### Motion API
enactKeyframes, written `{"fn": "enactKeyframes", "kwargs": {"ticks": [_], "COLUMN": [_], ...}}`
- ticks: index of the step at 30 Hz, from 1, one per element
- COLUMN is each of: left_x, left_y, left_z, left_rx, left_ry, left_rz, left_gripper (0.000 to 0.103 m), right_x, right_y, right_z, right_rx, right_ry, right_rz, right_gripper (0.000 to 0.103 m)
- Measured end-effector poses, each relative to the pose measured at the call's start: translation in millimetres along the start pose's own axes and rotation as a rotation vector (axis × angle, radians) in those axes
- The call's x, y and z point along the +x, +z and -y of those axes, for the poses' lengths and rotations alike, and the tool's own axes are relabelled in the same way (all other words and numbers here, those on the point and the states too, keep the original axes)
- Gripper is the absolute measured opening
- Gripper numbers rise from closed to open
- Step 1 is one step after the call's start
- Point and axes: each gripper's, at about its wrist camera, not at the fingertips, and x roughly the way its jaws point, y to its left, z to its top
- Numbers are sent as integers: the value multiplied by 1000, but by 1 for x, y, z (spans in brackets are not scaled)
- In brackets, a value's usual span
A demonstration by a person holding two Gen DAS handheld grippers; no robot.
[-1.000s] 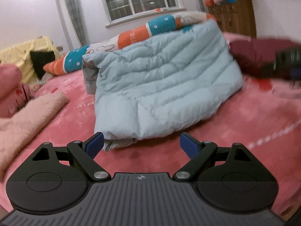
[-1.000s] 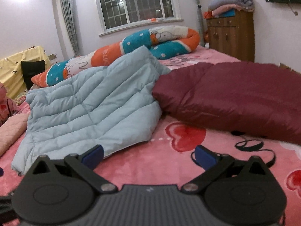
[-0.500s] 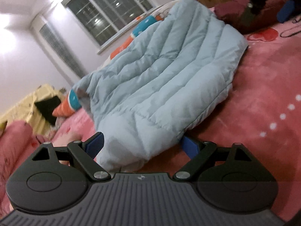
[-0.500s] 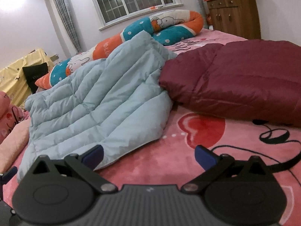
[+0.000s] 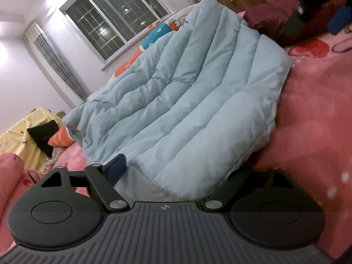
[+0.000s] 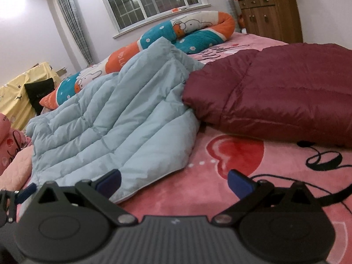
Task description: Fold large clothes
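A pale blue quilted down coat lies spread on the pink plush bedspread, its far side against a dark maroon padded coat. The left gripper stands wide, the coat's near corner between its jaws. Only the right wrist view shows the right gripper, wide open, its left pad at the coat's near hem, and the orange-and-teal rolled blanket whole.

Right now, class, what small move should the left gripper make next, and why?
Probably close the left gripper: its jaws stand open around the near corner of the pale blue quilted down jacket, whose padding lies between them, hiding one fingertip. The right gripper hangs open beside the hem.
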Motion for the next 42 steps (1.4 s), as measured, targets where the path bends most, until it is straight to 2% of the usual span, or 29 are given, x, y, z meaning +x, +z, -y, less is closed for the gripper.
{"fn": "enactKeyframes", "kwargs": {"ticks": [2,4,7,10,16,21,24,28,32,36,38,42], "left_x": [1,0,-5,-10,-33,-49,-56,-55,-49,-38,-34,-31], "left_y": [5,9,17,28,45,45,35,20,11,11,9,5], "left_z": [-2,-6,-20,-43,-106,-147,-162,-172,-182,-184,-186,-188], "left_rx": [-11,-38,-141,-261,-516,-645,-696,-741,-790,-805,-817,-842], "left_ry": [-23,-50,-83,-100,-103,-76,-56,-29,-5,14,17,17], "left_rz": [4,5,6,16,66,101,92,61,32,13,7,-5], "left_gripper": [74,49,32,23,20,20,20,20,20,20,20,20], "right_x": [2,3,4,4,9,16,21,29,36,46,45,39], "right_y": [0,0,1,2,6,11,13,15,14,9,8,-1], "right_z": [1,2,4,6,4,8,7,-10,-20,-25,-29,-50], "right_rx": [3,10,17,11,-47,-14,-6,-113,-156,-131,-140,-285], "right_ry": [-3,-6,-15,-34,-45,68,124,146,195,281,294,296], "right_rz": [-4,-12,-8,5,36,26,18,42,27,-50,-51,-25], "right_gripper": [102,102,102,102,102,102,102,102,102,102,102,102]}}
